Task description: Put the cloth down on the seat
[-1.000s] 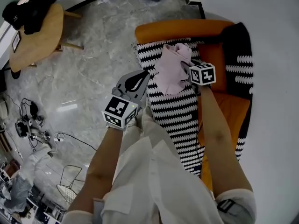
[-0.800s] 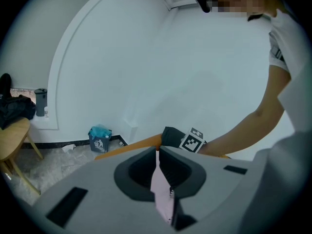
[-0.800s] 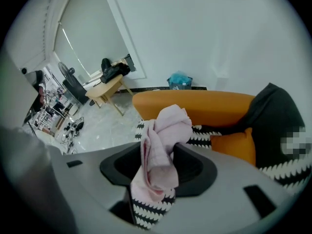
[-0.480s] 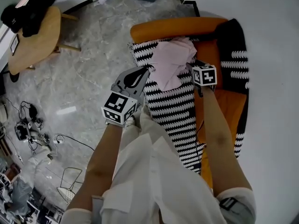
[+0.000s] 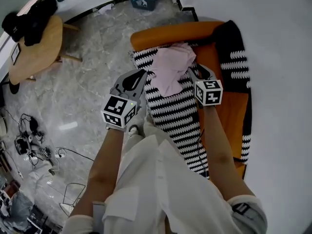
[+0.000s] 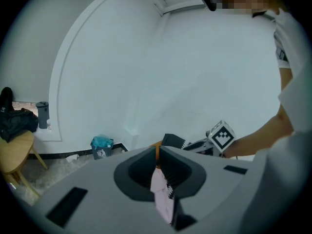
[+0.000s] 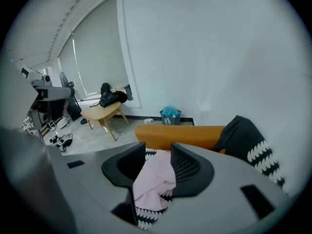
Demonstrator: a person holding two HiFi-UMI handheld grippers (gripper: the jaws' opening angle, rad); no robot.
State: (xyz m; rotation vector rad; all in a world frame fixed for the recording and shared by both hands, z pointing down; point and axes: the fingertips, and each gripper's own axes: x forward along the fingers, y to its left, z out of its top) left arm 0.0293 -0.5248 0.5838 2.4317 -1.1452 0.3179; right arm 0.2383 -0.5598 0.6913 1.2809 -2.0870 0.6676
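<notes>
Left gripper (image 5: 141, 75): jaws were drawn together and gripped nothing; the cloth's edge lay just ahead of its tips.
Right gripper (image 5: 194, 71): jaws were apart and closing, with the cloth between them but the pads not pressing on it.
Cloth (image 5: 168, 72): pink and crumpled, it lay between the two grippers on the black-and-white throw (image 5: 176, 112).
Seat (image 5: 170, 32): orange, under the throw, its armrest beyond both grippers.

1. I can read no words, brands or numbers anywhere in these views.
2. The left marker cube (image 5: 118, 112) and right marker cube (image 5: 208, 92) carry only black-and-white square patterns.
3. The bin (image 5: 144, 1) bears a pale mark, too small to read.
</notes>
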